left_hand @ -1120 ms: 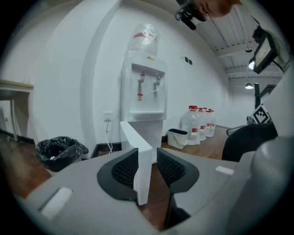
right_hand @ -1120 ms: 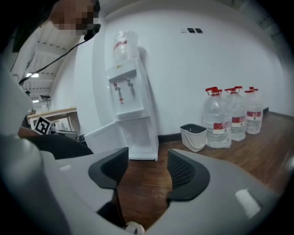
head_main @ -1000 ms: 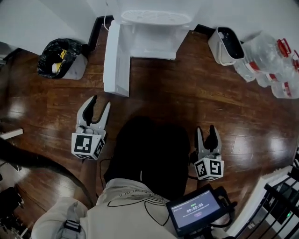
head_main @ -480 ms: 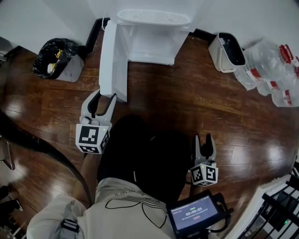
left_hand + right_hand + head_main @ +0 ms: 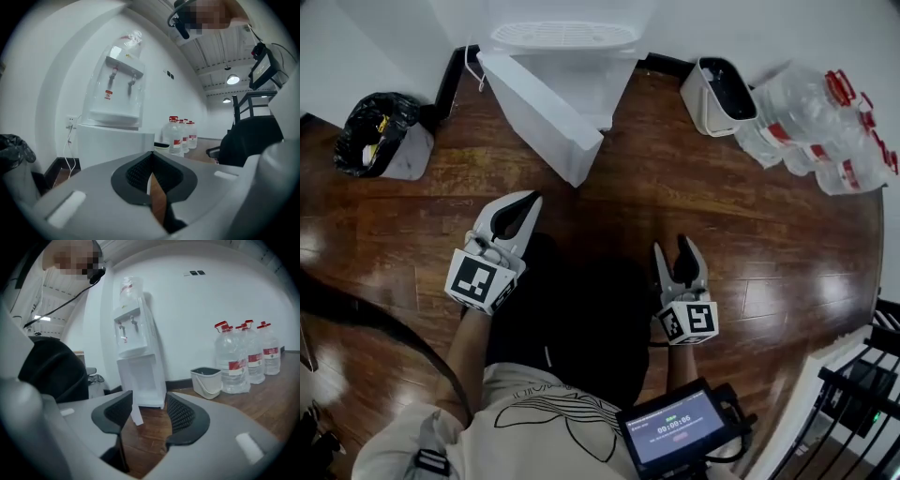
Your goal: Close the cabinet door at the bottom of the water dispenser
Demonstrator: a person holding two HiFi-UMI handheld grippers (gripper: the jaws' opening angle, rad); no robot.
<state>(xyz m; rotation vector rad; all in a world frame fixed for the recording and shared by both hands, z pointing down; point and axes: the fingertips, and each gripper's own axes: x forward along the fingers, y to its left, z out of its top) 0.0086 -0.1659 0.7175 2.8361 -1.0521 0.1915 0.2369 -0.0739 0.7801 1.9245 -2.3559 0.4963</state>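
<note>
Right gripper view: water bottles (image 5: 246,362) wear red labels (image 5: 236,365), print unreadable.

Screen (image 5: 673,429), lower edge of the head view: a green bar above a timer line that appears to read 00:00:06; last digit uncertain, smaller line beneath illegible.

Bottles (image 5: 811,122): red-and-white labels, print too small to read.

Dispenser (image 5: 117,89): red-and-white sticker (image 5: 108,95) beside one tap, illegible.

Cubes on the left gripper (image 5: 528,202) and right gripper (image 5: 672,247): black-and-white square markers, no lettering.
</note>
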